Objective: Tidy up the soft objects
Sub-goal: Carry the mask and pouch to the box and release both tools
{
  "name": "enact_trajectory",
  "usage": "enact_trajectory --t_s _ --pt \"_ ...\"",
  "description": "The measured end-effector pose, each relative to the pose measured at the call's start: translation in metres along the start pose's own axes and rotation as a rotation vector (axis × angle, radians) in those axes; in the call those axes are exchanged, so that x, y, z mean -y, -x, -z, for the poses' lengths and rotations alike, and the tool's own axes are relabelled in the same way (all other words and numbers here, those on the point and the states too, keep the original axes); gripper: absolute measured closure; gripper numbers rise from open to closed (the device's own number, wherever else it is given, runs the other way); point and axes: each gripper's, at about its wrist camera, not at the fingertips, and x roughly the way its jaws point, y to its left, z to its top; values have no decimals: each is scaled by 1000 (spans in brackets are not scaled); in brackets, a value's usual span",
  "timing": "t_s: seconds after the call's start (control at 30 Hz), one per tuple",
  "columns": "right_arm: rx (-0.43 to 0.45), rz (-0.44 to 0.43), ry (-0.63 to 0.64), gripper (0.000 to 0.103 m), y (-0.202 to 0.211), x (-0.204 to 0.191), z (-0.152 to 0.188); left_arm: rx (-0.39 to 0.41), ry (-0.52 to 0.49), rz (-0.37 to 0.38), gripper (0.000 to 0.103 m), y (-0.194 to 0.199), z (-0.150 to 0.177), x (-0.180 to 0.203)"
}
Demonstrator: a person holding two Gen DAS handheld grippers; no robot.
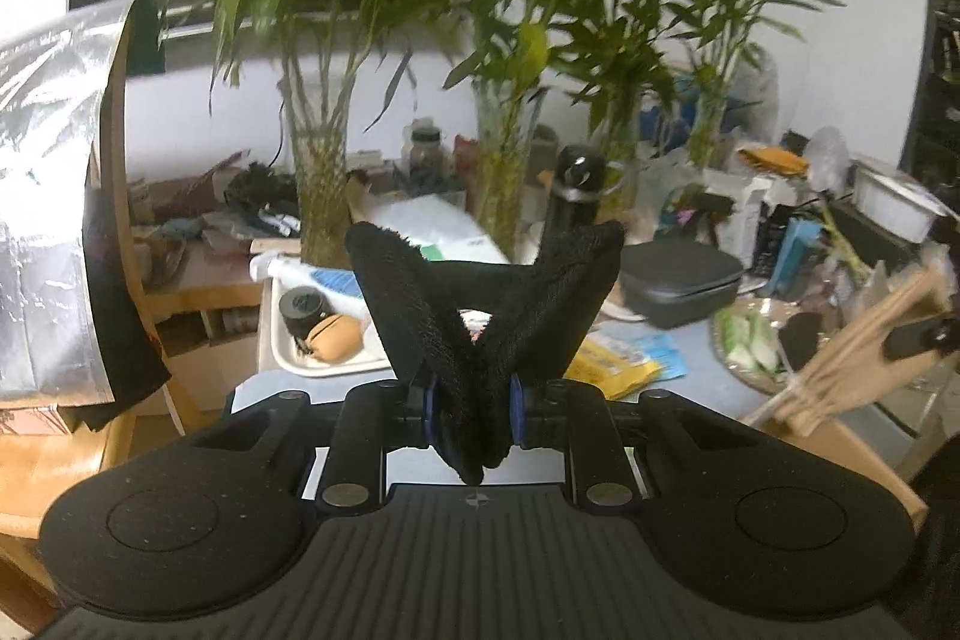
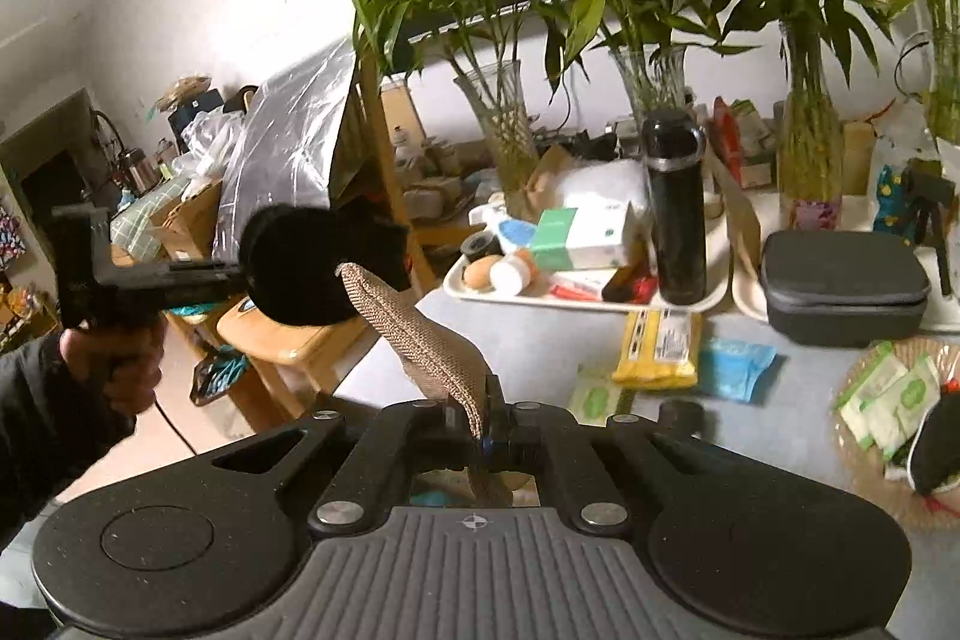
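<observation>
In the left wrist view my left gripper [image 1: 474, 400] is shut on a black fuzzy cloth [image 1: 480, 292], which is pinched at its fold and spreads upward in a V. The right wrist view shows my right gripper [image 2: 480, 418] shut on a tan woven strap [image 2: 414, 334] that sticks up and to the left. Both are held in the air above the table's front edge. To the left in that view, a hand [image 2: 114, 358] carries the left gripper with the black fuzzy cloth [image 2: 300, 268]. The tan strap [image 1: 864, 340] shows blurred at the left wrist view's right edge.
On the blue-grey table lie a yellow pack [image 2: 660, 346], a blue pack [image 2: 735, 364] and a woven plate [image 2: 870, 508] with wipe packs. Behind stand a white tray [image 2: 600, 301], a black bottle [image 2: 675, 208], a grey case [image 2: 840, 280] and glass vases of bamboo [image 2: 504, 130]. A wooden chair [image 2: 288, 340] is left.
</observation>
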Motion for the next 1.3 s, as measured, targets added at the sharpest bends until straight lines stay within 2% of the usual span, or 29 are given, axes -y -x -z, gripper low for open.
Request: enact_trajectory --t_s 0.13,0.23,0.43,0.6,0.8,0.87,0.9,0.93,1.0,1.07,1.13,1.3 --pt "5 -35 -6 98 15 -11 4 20 -21 23 81 23 -3 14" --pt "4 -40 36 97 21 -21 4 28 -38 33 81 35 -3 22" --pt "-69 -13 121 97 0 -23 15 21 -46 48 81 51 3 36" --pt "-127 41 224 97 -26 -27 29 -2 -52 56 81 58 14 45" --pt "-142 128 340 95 -46 -34 43 -18 -43 79 81 66 24 51" --pt "-143 116 342 83 -46 -35 45 -20 -41 87 81 68 27 53" --pt "-136 107 333 66 -44 -35 46 -22 -42 92 81 69 29 55" --pt "-120 103 326 40 -40 -35 46 -24 -42 97 81 70 31 56" --pt "-98 90 310 17 -32 -35 45 -29 -51 109 81 70 34 59" --pt "-101 75 291 15 -24 -34 46 -37 -55 121 81 69 38 63" --pt "-93 84 290 8 -17 -35 47 -45 -59 136 81 67 43 66" --pt "-84 105 261 8 2 -31 49 -67 -79 157 81 62 50 73"
